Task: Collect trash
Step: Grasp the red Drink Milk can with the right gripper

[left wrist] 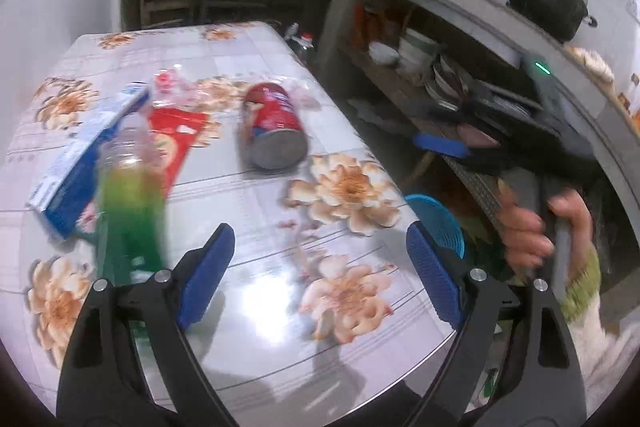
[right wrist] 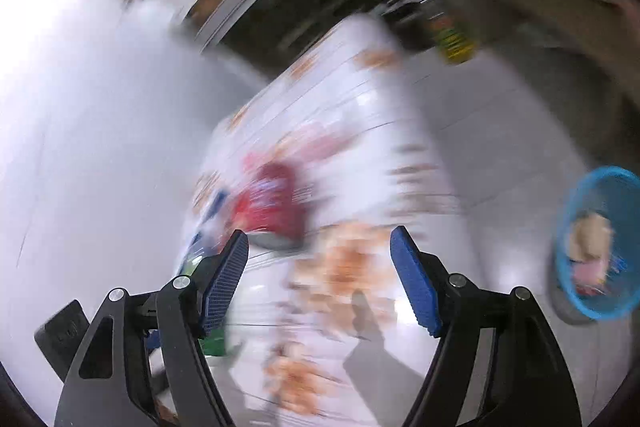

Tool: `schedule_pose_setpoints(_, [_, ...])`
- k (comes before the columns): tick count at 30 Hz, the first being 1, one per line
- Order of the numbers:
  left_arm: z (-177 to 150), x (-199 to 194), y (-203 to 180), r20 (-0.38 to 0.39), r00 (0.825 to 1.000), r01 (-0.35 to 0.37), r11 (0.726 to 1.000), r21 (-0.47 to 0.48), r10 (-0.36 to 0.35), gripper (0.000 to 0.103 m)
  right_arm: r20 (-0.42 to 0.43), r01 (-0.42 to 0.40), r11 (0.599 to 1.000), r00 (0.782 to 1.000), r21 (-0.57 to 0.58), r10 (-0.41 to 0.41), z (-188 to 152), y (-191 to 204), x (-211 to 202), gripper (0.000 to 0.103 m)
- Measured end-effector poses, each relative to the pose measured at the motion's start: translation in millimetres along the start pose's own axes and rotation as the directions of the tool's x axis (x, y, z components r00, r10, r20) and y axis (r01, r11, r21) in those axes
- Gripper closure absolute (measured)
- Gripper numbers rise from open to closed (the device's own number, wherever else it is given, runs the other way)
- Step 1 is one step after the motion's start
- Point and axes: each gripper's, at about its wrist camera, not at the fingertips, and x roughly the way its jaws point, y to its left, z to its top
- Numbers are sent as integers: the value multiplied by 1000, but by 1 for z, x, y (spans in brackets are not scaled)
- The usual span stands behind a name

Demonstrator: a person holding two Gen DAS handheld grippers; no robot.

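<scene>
left gripper (left wrist: 320, 267): fingers spread, nothing between | right gripper (right wrist: 320, 277): fingers spread, empty | red can (left wrist: 274, 127): lying on worktop (left wrist: 260, 307), far of left gripper | green bottle (left wrist: 130, 199): left | blue basket (right wrist: 600, 243): right, on floor

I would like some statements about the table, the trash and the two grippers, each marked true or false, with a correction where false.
1. The red can lies on its side on the table. True.
2. The left gripper is shut on the green bottle. False: its jaws are open and empty; the bottle is beside them.
3. The blue basket already holds some trash. True.
4. The right gripper holds the can. False: it is open and empty.
5. The blue box is inside the basket. False: it lies on the table.
</scene>
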Motion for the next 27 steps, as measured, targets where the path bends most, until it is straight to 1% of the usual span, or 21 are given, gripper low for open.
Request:
schedule_pose_setpoints(2, [-2,-11,7,21,1000,-1,1000,4,1,20,-59,30,998,998,-55,-34,15,24,31,32])
schedule_pose_setpoints(4, [-6,-22,14,43,999,3,1000,17,-4,20,-128,63,995,989,-80,-73,32,39,62,32])
schedule_pose_setpoints(5, [-9,-27,13,49,999,10,1000,25,-12,20,-160,100,990,981,-98,-115,40,45,79,32])
schedule_pose_setpoints(6, [-13,-30,14,51,998,20,999,36,-22,20,-173,135,983,972,-125,-156,46,52,91,32])
schedule_pose_setpoints(7, [-17,-32,14,51,998,28,999,44,-30,20,-184,182,971,961,-153,-209,52,57,103,32])
schedule_pose_setpoints(9, [-25,-36,14,46,998,44,997,58,-47,20,-216,242,955,936,-173,-277,57,58,120,32])
schedule_pose_setpoints(10, [-29,-36,13,43,998,52,996,66,-55,20,-236,255,950,926,-180,-293,57,60,128,32])
schedule_pose_setpoints(11, [-31,-35,12,41,997,57,996,71,-60,20,-258,280,940,910,-193,-324,58,61,136,32])
schedule_pose_setpoints(14, [-42,-39,8,32,997,68,993,94,-71,20,-302,293,933,888,-209,-347,63,64,154,32])
schedule_pose_setpoints(16, [-47,-40,8,28,997,69,992,103,-72,20,-307,312,923,877,-224,-370,63,66,158,32])
schedule_pose_setpoints(19, [-52,-41,9,29,997,72,992,102,-75,20,-313,304,922,875,-239,-369,59,68,158,33])
schedule_pose_setpoints(22, [-54,-43,15,40,996,72,994,84,-76,20,-300,291,921,882,-259,-363,56,72,158,35])
schedule_pose_setpoints(24, [-53,-44,19,48,996,67,995,70,-71,20,-272,279,921,896,-271,-351,51,79,151,36])
schedule_pose_setpoints(26, [-52,-46,23,56,996,64,996,58,-67,20,-224,248,924,921,-291,-318,43,85,134,36])
schedule_pose_setpoints(27, [-52,-47,26,61,996,63,997,50,-66,20,-199,241,921,930,-306,-310,39,88,126,36])
